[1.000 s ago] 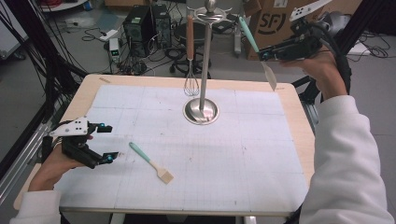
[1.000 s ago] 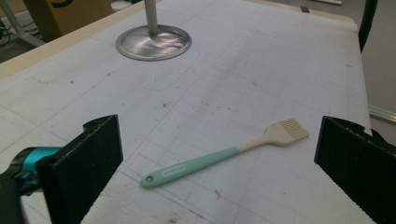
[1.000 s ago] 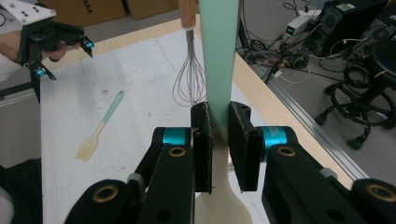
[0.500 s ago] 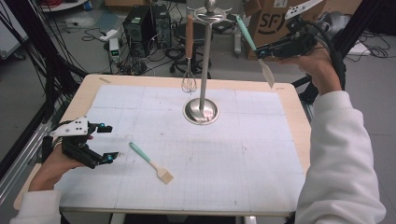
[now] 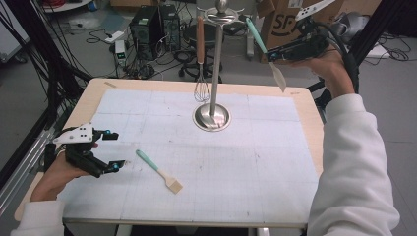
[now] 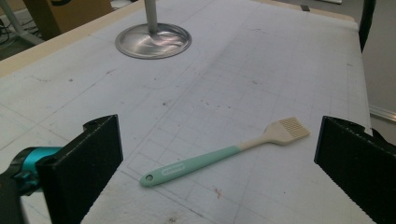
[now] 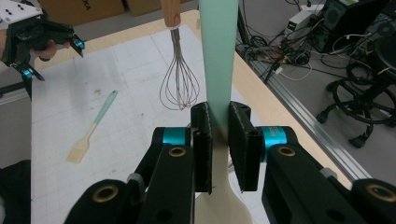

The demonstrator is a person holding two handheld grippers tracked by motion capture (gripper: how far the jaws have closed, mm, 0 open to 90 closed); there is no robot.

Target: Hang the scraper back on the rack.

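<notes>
A steel stand (image 5: 216, 59) rises from its round base (image 5: 211, 117) at the table's far middle. A wire whisk (image 5: 200, 73) with a wooden handle hangs from it. My right gripper (image 5: 271, 53) is raised to the right of the stand's top, shut on a spatula (image 5: 265, 49) with a teal handle and a cream blade pointing down. Its pads (image 7: 201, 140) pinch the teal handle (image 7: 217, 56). A teal-handled brush (image 5: 158, 170) lies flat on the mat at front left. My left gripper (image 5: 112, 150) rests open just left of the brush (image 6: 219, 156), not touching it.
A white gridded mat (image 5: 255, 162) covers the wooden table (image 5: 305, 98). Behind the table are cables, computer cases (image 5: 152, 24) and cardboard boxes (image 5: 285, 22). A rail (image 5: 24, 162) runs along the table's left side.
The right gripper has shifted slightly left toward the stand's top with the spatula still held. The left gripper and the brush have not moved.
</notes>
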